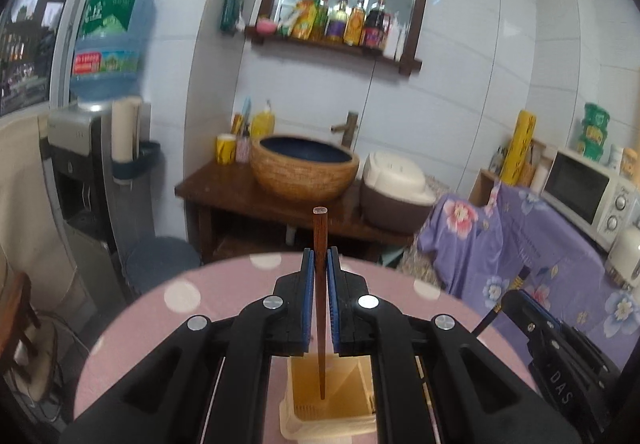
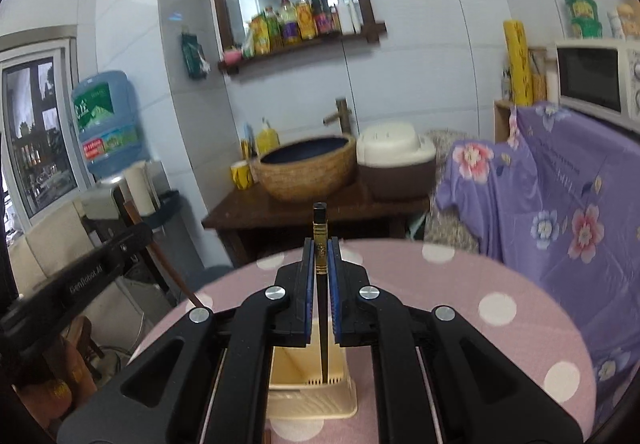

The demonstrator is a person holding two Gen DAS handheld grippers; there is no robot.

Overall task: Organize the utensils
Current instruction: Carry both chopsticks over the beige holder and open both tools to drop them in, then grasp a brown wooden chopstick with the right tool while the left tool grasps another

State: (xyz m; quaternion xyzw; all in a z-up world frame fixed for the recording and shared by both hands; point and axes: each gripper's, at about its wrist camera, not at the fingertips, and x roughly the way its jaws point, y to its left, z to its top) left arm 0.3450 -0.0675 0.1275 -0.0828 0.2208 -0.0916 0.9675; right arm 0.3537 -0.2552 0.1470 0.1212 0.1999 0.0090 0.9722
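With your jaws clamped on the brown wooden chopstick (image 1: 319, 284) and the black gold-banded chopstick (image 2: 321, 284), keep both straight and lower them slowly into the cream plastic holder (image 2: 312, 372).

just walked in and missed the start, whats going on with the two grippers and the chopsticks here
A person holds a gripper in each hand over a cream plastic utensil holder on the pink polka-dot tablecloth. The left gripper is clamped on a reddish-brown wooden chopstick, held upright with its thin tip down inside the holder. The right gripper is clamped on a black chopstick with a gold band, also upright with its tip in the holder. Neither has been let go yet.
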